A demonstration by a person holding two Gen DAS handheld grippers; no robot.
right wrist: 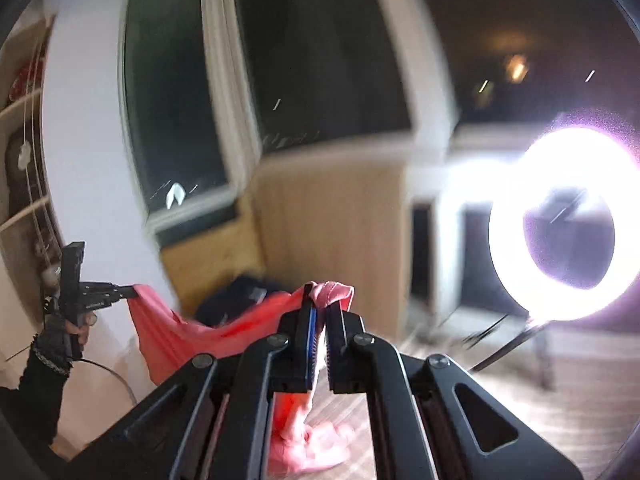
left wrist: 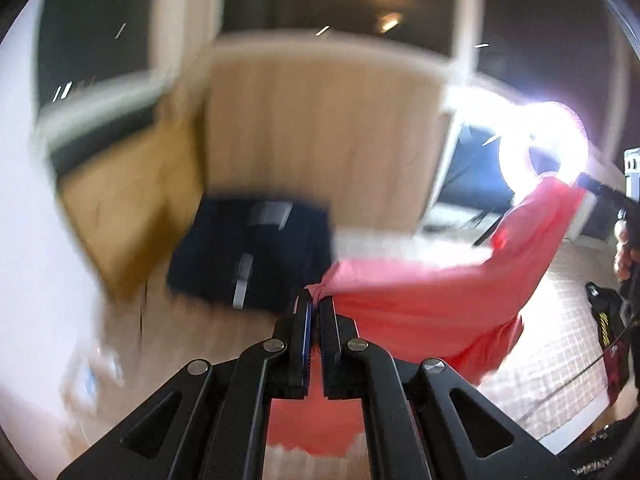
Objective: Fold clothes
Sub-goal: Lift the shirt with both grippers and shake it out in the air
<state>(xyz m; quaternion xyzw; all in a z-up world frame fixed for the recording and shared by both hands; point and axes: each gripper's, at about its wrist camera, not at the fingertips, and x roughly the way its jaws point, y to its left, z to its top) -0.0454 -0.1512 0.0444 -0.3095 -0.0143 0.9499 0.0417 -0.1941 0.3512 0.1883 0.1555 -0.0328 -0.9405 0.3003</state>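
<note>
A pink garment [left wrist: 424, 284] hangs in the air between both grippers, blurred by motion. My left gripper [left wrist: 316, 304] is shut on one corner of it; the cloth bunches at the fingertips and drapes off to the right. In the right wrist view my right gripper [right wrist: 319, 304] is shut on another bunched corner of the pink garment [right wrist: 192, 332]. The cloth sags leftward to the left gripper [right wrist: 130, 291], held by a hand in a dark sleeve. The garment's lower part trails down below the right gripper. The right gripper [left wrist: 588, 182] shows at the far right of the left wrist view, holding the far corner.
A dark folded garment [left wrist: 256, 248] lies on the wood floor ahead. A cardboard box [left wrist: 132, 208] stands to its left, a beige panel [left wrist: 320, 132] behind it. A bright ring light [right wrist: 568, 224] on a stand glares at the right. Dark windows fill the back wall.
</note>
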